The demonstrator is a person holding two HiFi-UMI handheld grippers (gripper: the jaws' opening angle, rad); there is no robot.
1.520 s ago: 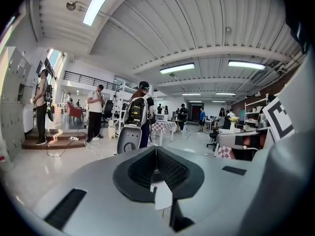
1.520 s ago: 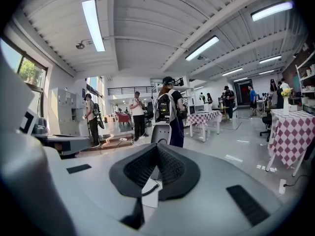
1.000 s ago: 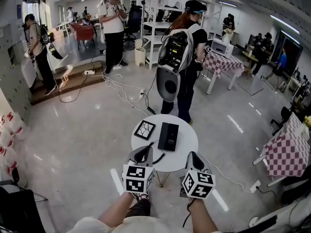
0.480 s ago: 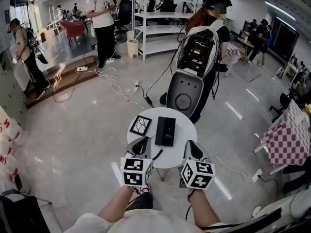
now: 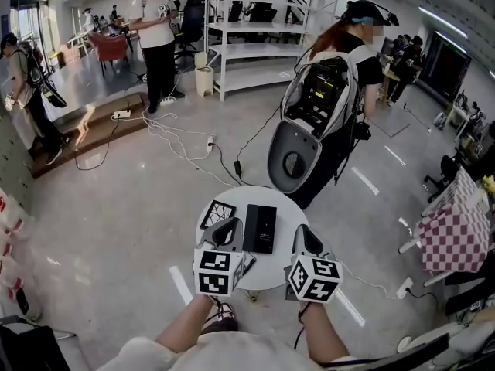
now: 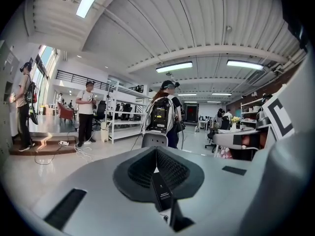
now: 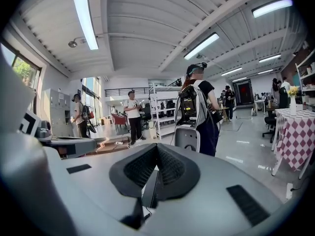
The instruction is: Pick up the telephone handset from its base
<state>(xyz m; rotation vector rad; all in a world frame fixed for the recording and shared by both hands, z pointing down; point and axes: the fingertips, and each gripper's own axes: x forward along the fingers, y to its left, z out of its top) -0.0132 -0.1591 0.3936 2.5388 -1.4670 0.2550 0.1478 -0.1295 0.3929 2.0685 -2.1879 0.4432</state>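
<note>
Head view: a round white table [image 5: 288, 215] stands at lower centre of the frame, and the black telephone [image 5: 260, 228] lies flat on its middle, long side running away from the camera. I cannot separate handset from base here. A black-and-white patterned card [image 5: 217, 213] lies just left of the telephone. The left gripper [image 5: 227, 227] reaches over the near left part of the tabletop, its tip just beside the telephone's left edge. The right gripper [image 5: 306, 236] is at the near right rim, a little apart from the telephone. A person with a backpack [image 5: 329, 91] stands beyond the table, and a checkered tablecloth [image 5: 452, 238] shows at the right edge.

Left gripper view: the left gripper [image 6: 156, 150] has its jaws pressed together with nothing clamped; below their tips the telephone [image 6: 161, 193] appears as a dark slab.

Right gripper view: the right gripper [image 7: 157, 146] likewise has its jaws closed against each other and empty, and the telephone [image 7: 149, 191] shows beneath them at lower centre.
</note>
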